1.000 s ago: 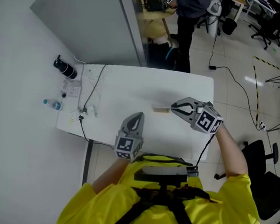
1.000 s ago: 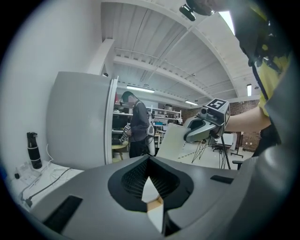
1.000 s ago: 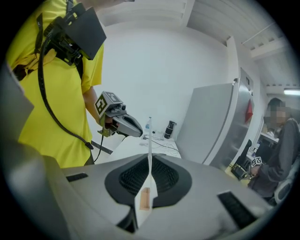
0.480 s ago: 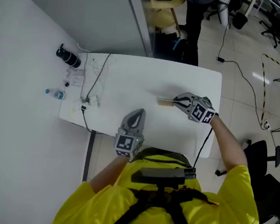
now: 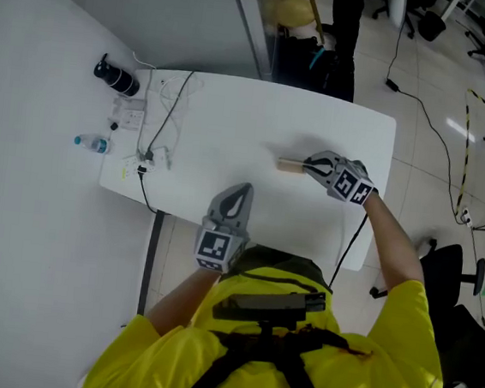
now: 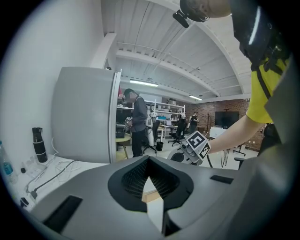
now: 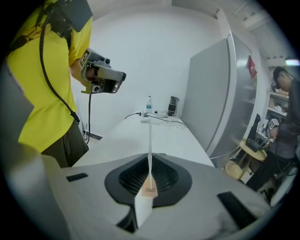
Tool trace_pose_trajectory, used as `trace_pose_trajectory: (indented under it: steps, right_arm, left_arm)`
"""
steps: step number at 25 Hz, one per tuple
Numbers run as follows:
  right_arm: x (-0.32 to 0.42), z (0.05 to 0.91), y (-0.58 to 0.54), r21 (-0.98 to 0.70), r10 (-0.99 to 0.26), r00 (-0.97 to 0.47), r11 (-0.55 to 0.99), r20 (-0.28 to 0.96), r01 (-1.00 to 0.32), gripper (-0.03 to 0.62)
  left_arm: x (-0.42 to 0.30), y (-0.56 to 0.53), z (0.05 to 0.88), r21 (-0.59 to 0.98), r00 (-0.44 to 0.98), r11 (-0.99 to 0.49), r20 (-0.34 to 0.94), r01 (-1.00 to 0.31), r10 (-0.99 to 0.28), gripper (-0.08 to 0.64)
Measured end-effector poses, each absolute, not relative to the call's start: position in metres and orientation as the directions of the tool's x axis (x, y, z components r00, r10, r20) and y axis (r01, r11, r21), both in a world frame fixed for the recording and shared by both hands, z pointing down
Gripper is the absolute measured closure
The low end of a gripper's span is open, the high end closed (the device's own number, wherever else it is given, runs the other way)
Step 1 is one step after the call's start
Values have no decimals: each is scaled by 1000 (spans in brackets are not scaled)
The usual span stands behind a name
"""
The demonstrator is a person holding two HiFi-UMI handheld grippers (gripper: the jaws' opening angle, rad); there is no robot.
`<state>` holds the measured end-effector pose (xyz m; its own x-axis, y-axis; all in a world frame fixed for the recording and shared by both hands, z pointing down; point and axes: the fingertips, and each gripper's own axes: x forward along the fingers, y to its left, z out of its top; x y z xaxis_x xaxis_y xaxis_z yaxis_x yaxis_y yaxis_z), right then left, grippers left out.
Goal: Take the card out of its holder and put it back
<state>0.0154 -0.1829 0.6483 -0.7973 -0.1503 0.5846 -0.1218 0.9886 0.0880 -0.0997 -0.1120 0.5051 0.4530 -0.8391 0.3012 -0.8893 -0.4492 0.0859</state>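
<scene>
A small tan wooden holder [image 5: 290, 165] lies on the white table [image 5: 233, 119]. My right gripper [image 5: 308, 164] has its fingertips at the holder's right end. In the right gripper view a thin white card [image 7: 150, 150] runs edge-on straight out from between the jaws, and the right gripper [image 7: 150, 182] is shut on it. A tan bit shows at the card's base. Whether the card sits in the holder's slot I cannot tell. My left gripper [image 5: 241, 189] hovers over the table's near edge, shut, with nothing in it. Its own view catches the holder [image 6: 152, 196] between its jaws.
At the table's left end stand a black bottle [image 5: 117, 75] and a small water bottle [image 5: 91, 143], with cables and a power strip [image 5: 148, 149]. A grey partition [image 5: 159, 8] rises behind. A person [image 5: 349, 2] stands beyond the far edge. An office chair [image 5: 454, 271] is at the right.
The head camera has shifted, so the table sits higher in the picture. Both grippers keep their places: the right at the holder's end, the left near the front edge.
</scene>
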Motion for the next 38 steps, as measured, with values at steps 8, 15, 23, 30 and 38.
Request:
trace_pose_trajectory:
  steps: [8, 15, 23, 30, 38]
  right_arm:
    - [15, 651, -182, 88, -132, -801, 991, 584, -99, 571]
    - [16, 658, -184, 99, -123, -787, 992, 604, -79, 570]
    - [17, 688, -186, 69, -152, -794, 988, 588, -138, 568]
    - [22, 702, -183, 55, -180, -784, 981, 594, -184, 476]
    - [50, 610, -178, 30, -375, -796, 911, 475, -411, 481]
  left_arm:
    - [-104, -118, 511, 85, 446, -443, 310, -892, -839, 557]
    - [-103, -121, 514, 92, 445, -440, 322, -893, -836, 557]
    - [-102, -119, 531, 90, 456, -455, 345, -886, -820, 557]
    - [-96, -129, 536, 99, 461, -457, 346, -884, -817, 557]
    - [-105, -138, 508, 96, 464, -457, 285, -884, -838, 557]
